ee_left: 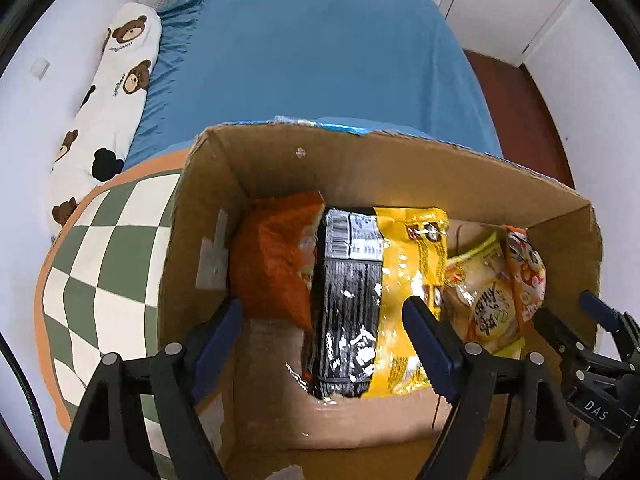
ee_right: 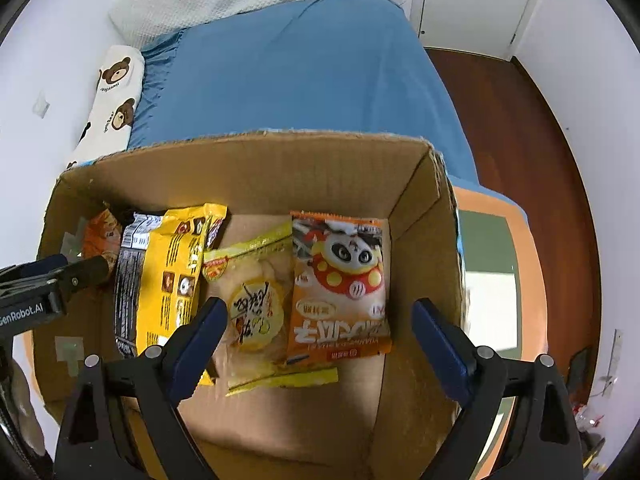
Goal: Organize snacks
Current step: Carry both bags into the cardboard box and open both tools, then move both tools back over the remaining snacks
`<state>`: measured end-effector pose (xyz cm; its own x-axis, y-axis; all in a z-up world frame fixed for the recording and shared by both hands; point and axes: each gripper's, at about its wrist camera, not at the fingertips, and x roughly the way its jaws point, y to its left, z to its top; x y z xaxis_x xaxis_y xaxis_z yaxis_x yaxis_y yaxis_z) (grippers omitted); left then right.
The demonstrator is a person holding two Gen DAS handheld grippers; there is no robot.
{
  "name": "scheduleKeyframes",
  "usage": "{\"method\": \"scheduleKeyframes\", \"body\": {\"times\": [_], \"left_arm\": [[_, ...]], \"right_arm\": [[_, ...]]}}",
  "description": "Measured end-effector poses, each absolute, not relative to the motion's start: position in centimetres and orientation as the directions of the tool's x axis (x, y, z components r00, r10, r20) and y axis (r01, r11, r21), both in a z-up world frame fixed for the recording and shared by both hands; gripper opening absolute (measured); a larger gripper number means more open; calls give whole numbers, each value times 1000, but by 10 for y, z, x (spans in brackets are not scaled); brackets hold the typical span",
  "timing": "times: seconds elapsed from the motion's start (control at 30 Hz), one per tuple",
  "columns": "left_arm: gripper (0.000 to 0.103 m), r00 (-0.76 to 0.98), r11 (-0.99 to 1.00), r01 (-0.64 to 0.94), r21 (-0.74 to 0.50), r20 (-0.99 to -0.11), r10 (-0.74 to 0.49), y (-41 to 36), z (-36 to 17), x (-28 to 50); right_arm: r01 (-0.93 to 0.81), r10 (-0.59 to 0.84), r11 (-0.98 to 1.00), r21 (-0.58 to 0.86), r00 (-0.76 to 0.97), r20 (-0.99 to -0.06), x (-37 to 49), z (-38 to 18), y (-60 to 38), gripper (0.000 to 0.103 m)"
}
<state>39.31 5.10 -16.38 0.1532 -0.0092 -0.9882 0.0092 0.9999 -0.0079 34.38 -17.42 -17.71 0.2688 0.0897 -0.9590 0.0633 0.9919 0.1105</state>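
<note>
Both tools hang spread wide and hold nothing: the left tool (ee_left: 322, 320) over the left half of the cardboard box (ee_right: 260, 168), the right tool (ee_right: 318, 320) over its right half. Below them four packets lie side by side on the box floor: orange packet (ee_left: 276, 256), yellow-and-black packet (ee_left: 376, 280), pale yellow packet (ee_right: 256, 300) and panda packet (ee_right: 340, 280). Under the box lies a checkered cushion (ee_left: 100, 264) on a blue bed (ee_left: 312, 52), with a bear-print pillow (ee_left: 108, 92) along the wall.

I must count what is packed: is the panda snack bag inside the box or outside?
Inside. The panda snack bag lies flat on the cardboard box floor, beside its right wall.
</note>
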Motion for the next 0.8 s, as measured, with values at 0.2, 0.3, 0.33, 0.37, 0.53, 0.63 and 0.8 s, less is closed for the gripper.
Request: {"method": "scheduleKeyframes", "body": {"times": [0.2, 0.3, 0.33, 0.37, 0.53, 0.63, 0.8], "left_arm": [[81, 219, 999, 8, -33, -975, -34, 45, -145, 357], [81, 255, 999, 15, -36, -966, -38, 42, -132, 338], [81, 269, 999, 18, -33, -962, -36, 41, -128, 332], [81, 283, 999, 21, -30, -958, -35, 41, -123, 327], [81, 360, 999, 36, -33, -932, -44, 36, -94, 298], [81, 404, 999, 42, -30, -914, -45, 35, -75, 279], [81, 450, 998, 55, -35, -891, -56, 32, -50, 248]], "right_arm": [[70, 97, 990, 123, 306, -947, 315, -165, -166, 95], [59, 92, 991, 118, 327, -940, 298, -157, -161, 95], [58, 92, 991, 117, 334, -938, 292, -154, -159, 95], [55, 94, 991, 119, 343, -935, 285, -150, -159, 95], [47, 86, 992, 115, 407, -909, 255, -123, -154, 95], [44, 89, 992, 120, 439, -894, 237, -106, -152, 95], [34, 102, 990, 134, 475, -874, 206, -83, -147, 95]]}}
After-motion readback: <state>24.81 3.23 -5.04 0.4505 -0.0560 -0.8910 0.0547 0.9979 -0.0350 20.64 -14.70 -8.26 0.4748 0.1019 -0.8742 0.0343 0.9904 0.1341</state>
